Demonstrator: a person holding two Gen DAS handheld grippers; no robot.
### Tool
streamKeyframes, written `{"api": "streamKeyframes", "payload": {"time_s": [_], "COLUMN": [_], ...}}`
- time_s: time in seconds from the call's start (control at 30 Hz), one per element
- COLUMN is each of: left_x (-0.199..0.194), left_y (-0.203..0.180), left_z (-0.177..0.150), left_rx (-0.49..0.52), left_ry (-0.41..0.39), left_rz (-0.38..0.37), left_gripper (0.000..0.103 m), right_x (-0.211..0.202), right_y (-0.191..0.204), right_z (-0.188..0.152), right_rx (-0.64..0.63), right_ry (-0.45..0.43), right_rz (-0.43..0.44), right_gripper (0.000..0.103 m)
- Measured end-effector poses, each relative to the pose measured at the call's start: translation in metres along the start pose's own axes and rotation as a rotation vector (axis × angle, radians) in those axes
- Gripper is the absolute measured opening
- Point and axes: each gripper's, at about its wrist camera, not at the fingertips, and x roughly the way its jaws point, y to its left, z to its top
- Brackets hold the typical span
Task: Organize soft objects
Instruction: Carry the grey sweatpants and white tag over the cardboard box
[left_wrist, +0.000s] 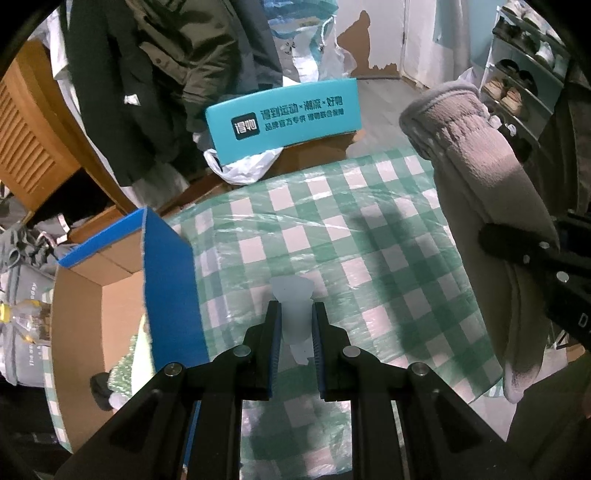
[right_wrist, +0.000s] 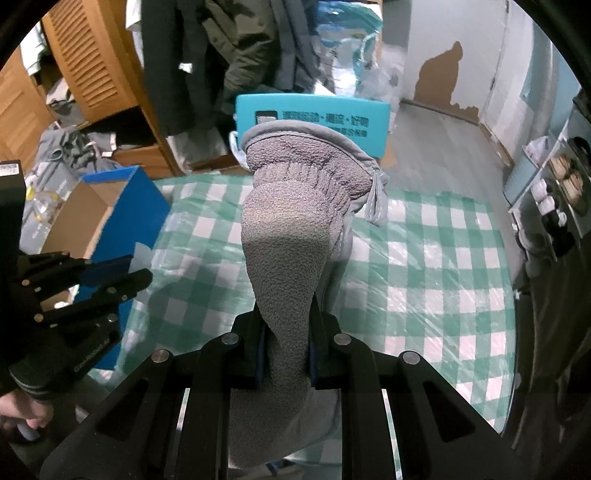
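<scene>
My right gripper (right_wrist: 286, 343) is shut on a grey fleece glove (right_wrist: 291, 236) and holds it upright above the green checked tablecloth (right_wrist: 436, 258). The same glove (left_wrist: 476, 192) hangs at the right of the left wrist view, pinched by the right gripper's finger (left_wrist: 517, 247). My left gripper (left_wrist: 295, 332) is shut on a small pale translucent piece (left_wrist: 293, 306) that sticks out past the fingertips. The left gripper (right_wrist: 122, 273) also shows at the left of the right wrist view, with the pale piece (right_wrist: 142, 254) at its tip.
An open cardboard box with blue outer walls (left_wrist: 170, 280) stands at the table's left edge. A teal printed box (left_wrist: 284, 114) sits beyond the far edge, with hanging coats (left_wrist: 155, 74) behind. A shoe rack (left_wrist: 517, 85) stands at the right.
</scene>
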Motion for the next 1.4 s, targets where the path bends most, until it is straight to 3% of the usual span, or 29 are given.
{"api": "streamKeyframes", "payload": {"time_s": [0.53, 1.4], "left_x": [-0.025, -0.039], "left_y": [0.048, 0.160], "left_z": [-0.017, -0.058], "left_rx": [-0.060, -0.235], "left_ry": [-0.034, -0.029], "left_rz": [0.037, 0.111], "left_gripper": [0.016, 0.016], "right_x": [-0.010, 0.017], "right_y": [0.061, 0.174], "right_z": [0.025, 0.057], "right_rx": [-0.095, -0.244], "right_ry": [-0.039, -0.005], "right_rz": [0.078, 0.188], "right_gripper": [0.015, 0.015]}}
